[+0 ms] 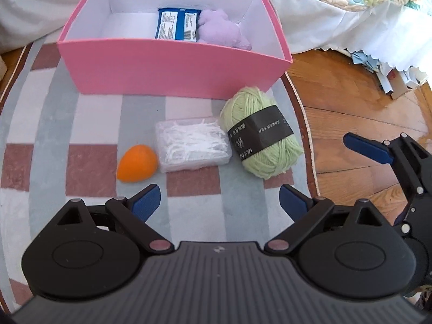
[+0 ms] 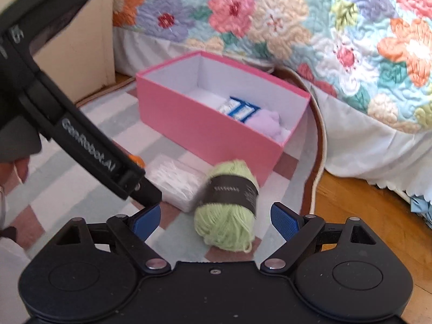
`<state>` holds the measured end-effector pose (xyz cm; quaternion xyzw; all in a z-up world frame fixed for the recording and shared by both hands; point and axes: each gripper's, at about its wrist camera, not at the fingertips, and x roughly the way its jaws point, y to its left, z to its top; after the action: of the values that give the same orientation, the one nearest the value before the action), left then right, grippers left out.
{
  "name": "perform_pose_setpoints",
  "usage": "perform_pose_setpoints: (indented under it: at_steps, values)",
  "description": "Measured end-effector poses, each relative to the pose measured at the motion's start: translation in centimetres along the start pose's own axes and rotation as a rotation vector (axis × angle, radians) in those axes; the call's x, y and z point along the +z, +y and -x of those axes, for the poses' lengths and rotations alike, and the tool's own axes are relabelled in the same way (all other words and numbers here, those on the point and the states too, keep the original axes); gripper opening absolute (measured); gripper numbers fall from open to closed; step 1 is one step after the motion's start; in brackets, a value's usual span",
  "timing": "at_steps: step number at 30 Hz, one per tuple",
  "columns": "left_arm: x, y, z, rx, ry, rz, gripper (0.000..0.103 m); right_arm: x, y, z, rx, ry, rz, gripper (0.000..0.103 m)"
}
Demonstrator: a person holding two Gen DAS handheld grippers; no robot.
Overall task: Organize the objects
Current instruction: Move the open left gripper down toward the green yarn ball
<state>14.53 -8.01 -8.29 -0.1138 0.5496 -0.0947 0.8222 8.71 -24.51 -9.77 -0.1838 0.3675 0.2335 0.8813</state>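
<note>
Reading "GenRobot.AI", left gripper (image 2: 147,197) casing, near yarn (image 2: 229,205)

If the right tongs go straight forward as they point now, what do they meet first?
Most likely the light green yarn ball with its dark paper band: it lies on the rug just ahead of the open right tongs, centred between the fingers. Depth is hard to judge.

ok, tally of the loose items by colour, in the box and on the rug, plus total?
Blue: 1, snack packet in the pink box
Purple: 1, plush toy in the box
Green: 1, yarn ball on the rug
White/clear: 1, plastic case on the rug
Orange: 1, egg-shaped sponge on the rug
Total: 5, with 2 boxed and 3 on the rug
</note>
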Motion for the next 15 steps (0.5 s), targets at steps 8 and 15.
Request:
perform_pose_setpoints:
  at_steps: [8,15]
  values:
    - [0.8,-0.2,-1.1,-0.111,-0.06,0.051,0.096,-1.4,-0.8,-1.4,0.047,0.049,-0.004,0.091]
    - [1.6,-0.4,-2.6,-0.162,-0.079,0.099,0.096,-1.3,-1.3,-2.1,0.03,0.01,-0.02,0.091]
